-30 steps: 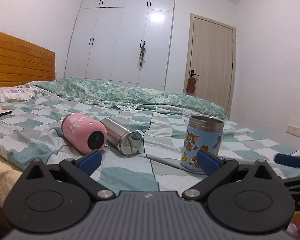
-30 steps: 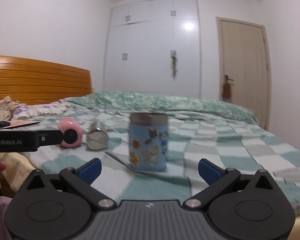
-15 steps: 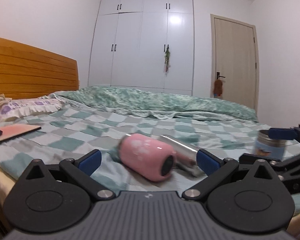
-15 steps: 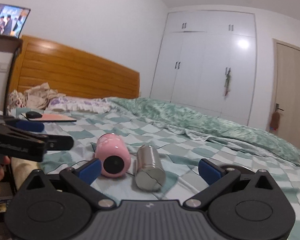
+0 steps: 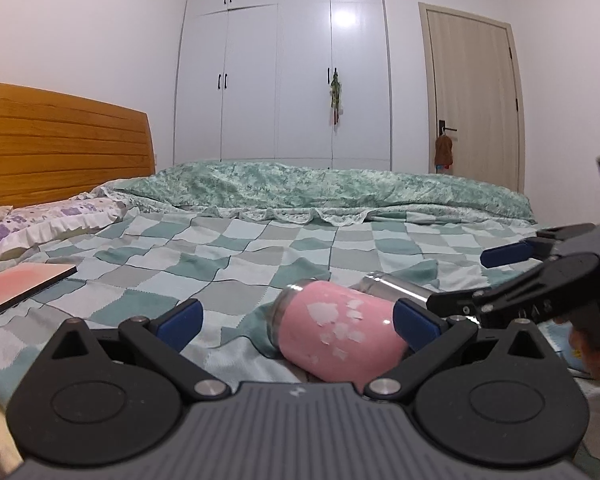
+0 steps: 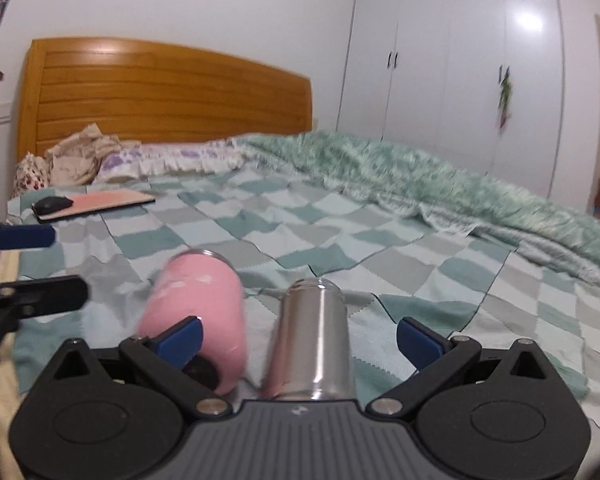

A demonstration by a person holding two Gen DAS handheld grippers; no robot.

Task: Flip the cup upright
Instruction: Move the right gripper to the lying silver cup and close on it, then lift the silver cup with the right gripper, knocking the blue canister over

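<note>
A pink cup (image 5: 336, 332) lies on its side on the checked bedspread, between the fingers of my open left gripper (image 5: 296, 322), nearer the right finger. A steel cup (image 5: 392, 288) lies on its side just behind it. In the right wrist view the steel cup (image 6: 312, 344) lies between the fingers of my open right gripper (image 6: 298, 340), with the pink cup (image 6: 200, 312) at its left, behind the left finger. The right gripper (image 5: 512, 272) shows at the right of the left wrist view; the left gripper (image 6: 28, 268) shows at the left of the right wrist view.
A pink pad (image 6: 100, 202) with a black mouse (image 6: 52, 203) lies near the pillows (image 6: 168, 160) by the wooden headboard (image 6: 160, 92). A rumpled green quilt (image 5: 320, 190) runs along the far side of the bed. A wardrobe (image 5: 284, 64) and a door (image 5: 474, 96) stand behind.
Both grippers have moved in closer to the lying cups. The pink cup now sits between the left gripper's fingers, the steel cup between the right's. The upright blue cartoon cup has left both views.
</note>
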